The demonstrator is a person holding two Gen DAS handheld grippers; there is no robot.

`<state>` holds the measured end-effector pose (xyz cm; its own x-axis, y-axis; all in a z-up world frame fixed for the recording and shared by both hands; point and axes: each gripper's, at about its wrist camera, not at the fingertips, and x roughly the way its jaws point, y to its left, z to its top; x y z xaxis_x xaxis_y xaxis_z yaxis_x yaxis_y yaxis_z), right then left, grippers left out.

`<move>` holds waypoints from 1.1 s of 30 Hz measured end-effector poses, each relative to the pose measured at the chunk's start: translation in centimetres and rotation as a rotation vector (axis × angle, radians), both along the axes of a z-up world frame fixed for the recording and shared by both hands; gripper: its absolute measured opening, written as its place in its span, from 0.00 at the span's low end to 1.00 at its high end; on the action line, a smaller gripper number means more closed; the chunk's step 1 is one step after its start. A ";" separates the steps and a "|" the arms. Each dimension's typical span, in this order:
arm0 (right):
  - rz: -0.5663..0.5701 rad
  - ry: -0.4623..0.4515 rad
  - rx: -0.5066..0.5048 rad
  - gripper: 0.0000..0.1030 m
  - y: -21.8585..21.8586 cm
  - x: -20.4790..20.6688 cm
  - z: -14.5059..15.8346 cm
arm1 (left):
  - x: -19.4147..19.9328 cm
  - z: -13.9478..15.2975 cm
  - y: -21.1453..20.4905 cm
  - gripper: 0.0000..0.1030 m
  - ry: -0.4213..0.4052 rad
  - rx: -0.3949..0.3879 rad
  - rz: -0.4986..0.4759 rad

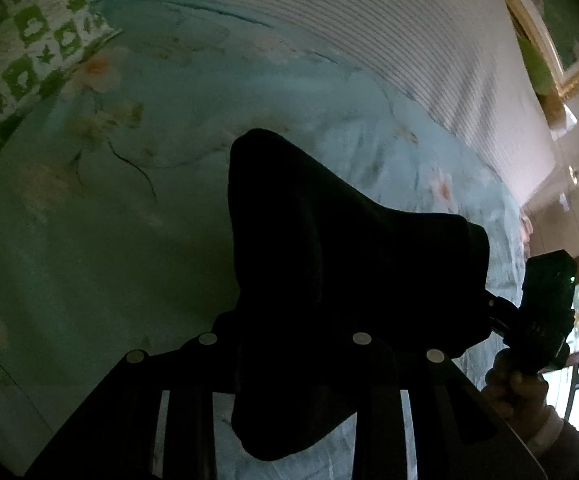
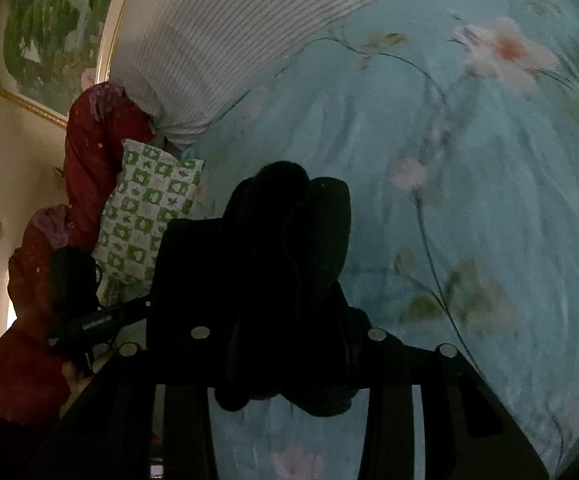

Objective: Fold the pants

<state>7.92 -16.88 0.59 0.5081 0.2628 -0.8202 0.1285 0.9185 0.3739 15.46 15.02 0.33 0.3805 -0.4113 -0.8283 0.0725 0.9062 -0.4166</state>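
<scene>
The black pants (image 1: 329, 264) hang bunched between my two grippers above a pale blue floral bedsheet (image 1: 109, 220). My left gripper (image 1: 285, 344) is shut on one part of the pants; the cloth hides its fingertips. My right gripper (image 2: 289, 340) is shut on another part of the pants (image 2: 285, 272), which drape in thick folds over its fingers. The right gripper (image 1: 545, 316) and the hand holding it show at the right edge of the left wrist view. The left gripper (image 2: 89, 320) shows at the left of the right wrist view.
A green-and-white checked pillow (image 2: 149, 208) and a white striped cover (image 2: 217, 40) lie at the head of the bed. A dark red quilt (image 2: 89, 152) is piled beside the pillow. A gold-framed picture (image 2: 49, 28) hangs on the wall.
</scene>
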 end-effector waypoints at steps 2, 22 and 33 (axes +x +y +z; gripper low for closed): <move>0.011 0.005 -0.002 0.38 0.2 0.9 -0.3 | 0.5 -0.1 0.4 0.28 -0.001 0.004 0.012; -0.009 0.110 -0.030 0.46 -1.4 2.9 -3.3 | 2.8 -4.3 0.7 0.42 0.063 0.054 0.028; -0.068 0.096 -0.070 0.57 -2.2 1.7 -2.6 | 1.7 -3.9 0.6 0.60 0.057 0.112 0.036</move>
